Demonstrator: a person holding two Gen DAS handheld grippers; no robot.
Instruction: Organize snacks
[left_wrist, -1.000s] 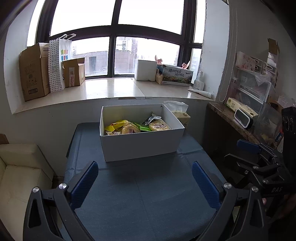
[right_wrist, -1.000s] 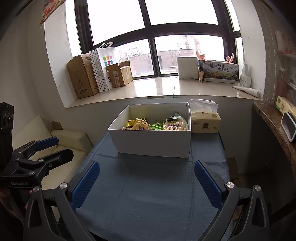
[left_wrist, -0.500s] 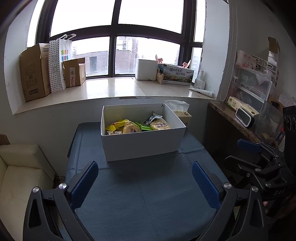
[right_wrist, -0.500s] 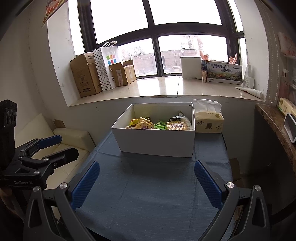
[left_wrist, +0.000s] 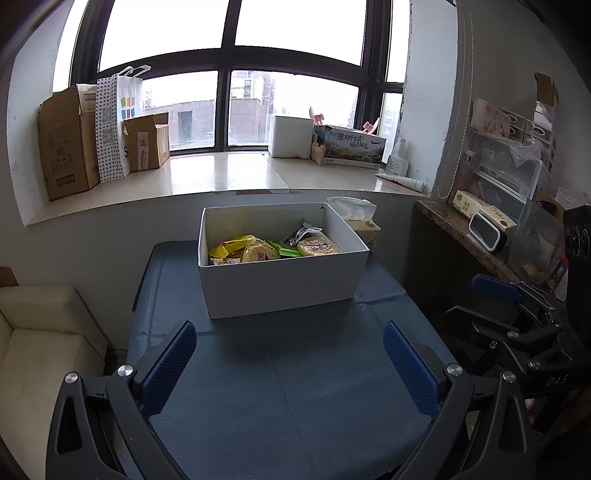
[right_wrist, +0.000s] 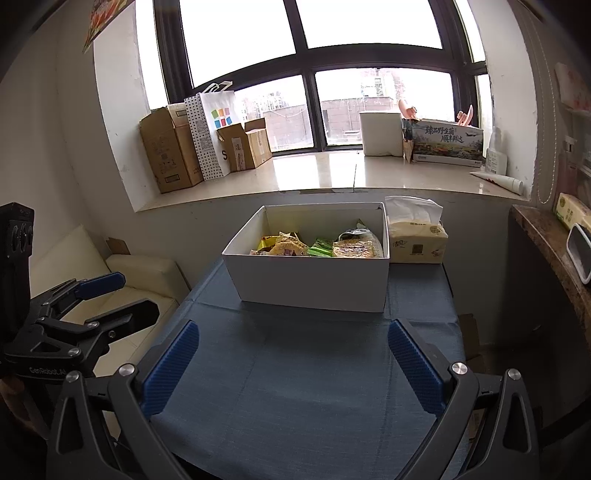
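Both grippers have edged slightly nearer the white cardboard box, which sits on the blue cloth-covered desk holding crinkly snack packets. Left gripper and right gripper hover with ribbed blue fingers apart, empty.

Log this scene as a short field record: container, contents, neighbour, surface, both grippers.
container: white box, open top
contents: snack packets, yellow, green and tan wrappers
neighbour: tissue pack beside the box, on its right
surface: blue tablecloth
left gripper: open, empty, short of the box
right gripper: open, empty, short of the box
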